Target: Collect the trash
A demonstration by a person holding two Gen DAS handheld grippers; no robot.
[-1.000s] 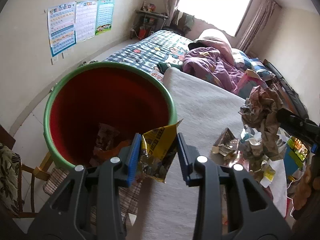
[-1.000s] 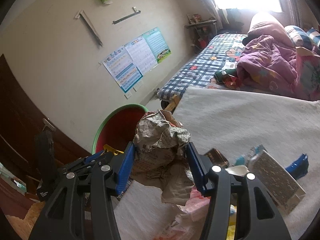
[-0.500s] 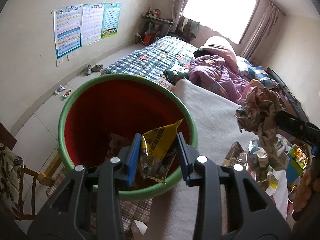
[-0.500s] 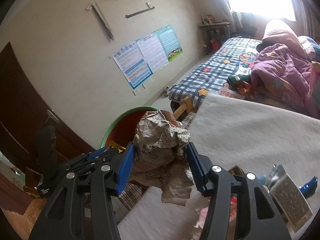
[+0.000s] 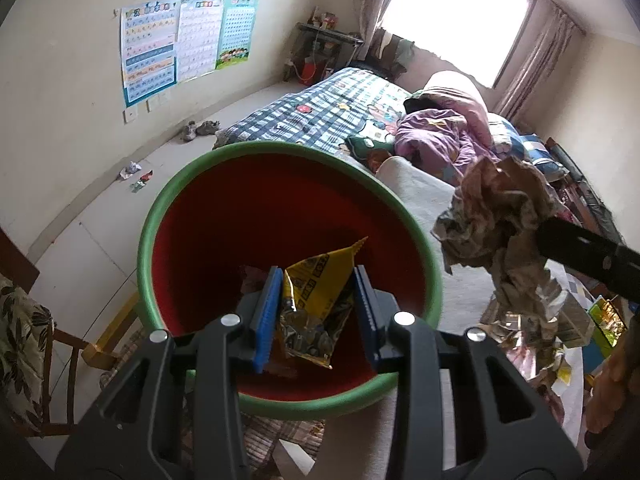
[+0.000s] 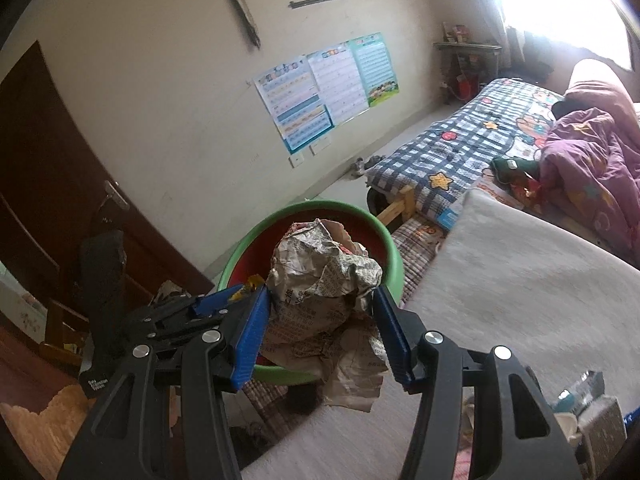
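Your yellow wrapper, light, slippery foil pinched mid-body in the left gripper, hangs over the red bin, while your right gripper squeezes the soft, springy newspaper wad just short of the rim.

Wall posters, checked bed, purple quilt

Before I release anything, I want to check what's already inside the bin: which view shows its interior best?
The left wrist view: it looks down into the red bin, showing its inner wall and some wrappers. In the right wrist view the crumpled newspaper hides most of the opening.
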